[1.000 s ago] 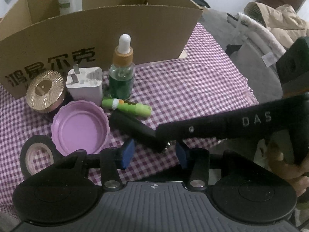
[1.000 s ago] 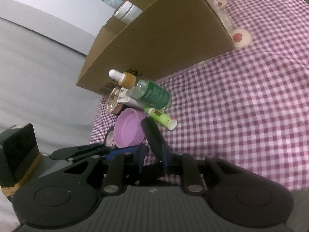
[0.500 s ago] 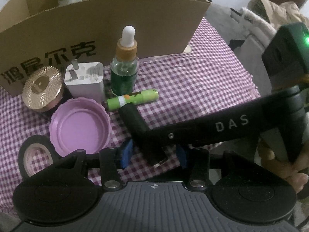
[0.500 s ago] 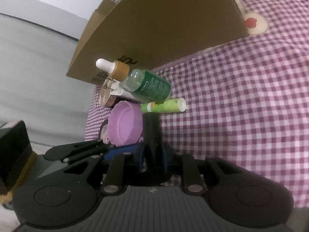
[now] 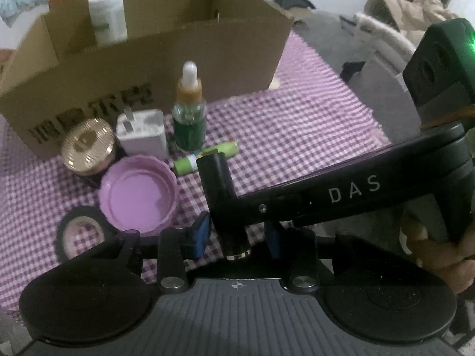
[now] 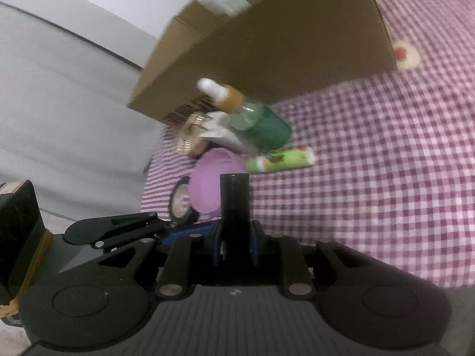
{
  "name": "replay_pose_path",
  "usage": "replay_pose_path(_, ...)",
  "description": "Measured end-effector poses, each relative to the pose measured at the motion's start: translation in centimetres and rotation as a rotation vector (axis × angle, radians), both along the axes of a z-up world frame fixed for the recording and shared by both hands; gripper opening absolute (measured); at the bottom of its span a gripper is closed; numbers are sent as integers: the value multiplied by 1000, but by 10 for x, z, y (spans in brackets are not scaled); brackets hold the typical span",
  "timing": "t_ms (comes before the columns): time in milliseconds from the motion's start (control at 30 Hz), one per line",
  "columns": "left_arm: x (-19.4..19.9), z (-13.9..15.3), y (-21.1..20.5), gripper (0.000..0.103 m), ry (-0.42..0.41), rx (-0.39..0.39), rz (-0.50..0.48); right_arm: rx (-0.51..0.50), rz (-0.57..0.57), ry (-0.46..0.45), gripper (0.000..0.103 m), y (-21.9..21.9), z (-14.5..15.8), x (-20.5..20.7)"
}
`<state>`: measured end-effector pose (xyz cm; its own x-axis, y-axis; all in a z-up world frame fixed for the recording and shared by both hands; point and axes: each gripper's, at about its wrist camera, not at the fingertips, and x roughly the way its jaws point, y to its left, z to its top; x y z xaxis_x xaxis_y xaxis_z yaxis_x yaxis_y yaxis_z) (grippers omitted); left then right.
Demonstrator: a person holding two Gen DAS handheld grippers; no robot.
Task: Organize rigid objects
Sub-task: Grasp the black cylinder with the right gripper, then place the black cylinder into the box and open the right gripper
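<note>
My right gripper is shut on a black cylinder, lifted above the checked cloth; the cylinder also shows in the left wrist view, crossed by the right gripper's arm. My left gripper is open and empty, low in front of the cylinder. On the cloth lie a green tube, a green dropper bottle, a white plug adapter, a gold-lidded jar, a purple lid and a black tape roll. A cardboard box stands behind them.
A white bottle stands inside the box. Purple checked cloth stretches right of the objects. A jacket and grey seat lie beyond the table's right edge. The table's left edge is near the tape roll.
My right gripper has lifted the black cylinder off the cloth and turned it more upright. The green tube has rolled to a new angle. The left camera has pulled back slightly.
</note>
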<state>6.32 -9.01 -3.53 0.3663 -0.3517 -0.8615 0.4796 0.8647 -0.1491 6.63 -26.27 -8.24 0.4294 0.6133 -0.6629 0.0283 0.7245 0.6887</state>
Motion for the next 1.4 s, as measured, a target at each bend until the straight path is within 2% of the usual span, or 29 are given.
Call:
replay_pose_path(200, -11, 48, 20, 38, -144, -9, 16, -61, 24, -141, 22, 27, 58, -4)
replay_pose_path(333, -1, 81, 32, 38, -256, 7, 30, -99, 56, -253, 22, 44, 100, 16)
replay_pose_path(433, 22, 100, 44, 38, -287, 10, 53, -120, 77, -316, 22, 55, 125, 42)
replay_pose_path(567, 65, 108, 58, 38, -281, 17, 87, -98, 90, -300, 22, 62, 136, 94)
replay_pose_path(700, 116, 96, 63, 39, -223, 38, 123, -68, 96, -217, 22, 64, 125, 154)
replay_pose_path(867, 175, 63, 65, 39, -135, 102, 153, -52, 87, -79, 22, 63, 88, 220)
replay_pose_path(967, 195, 44, 64, 39, -104, 147, 169, -41, 81, -7, 22, 64, 66, 250)
replay_pose_path(1100, 208, 29, 69, 41, -81, 195, 185, -32, 71, 70, 21, 68, 40, 276)
replay_pose_path(1200, 211, 29, 72, 43, -74, 203, 199, -23, 64, 105, 20, 73, 27, 288)
replay_pose_path(1267, 210, 31, 70, 46, -96, 224, 200, -7, 57, 105, 20, 74, 24, 289)
replay_pose_path(1400, 206, 34, 71, 47, -100, 211, 201, -3, 43, 121, 20, 75, 20, 292)
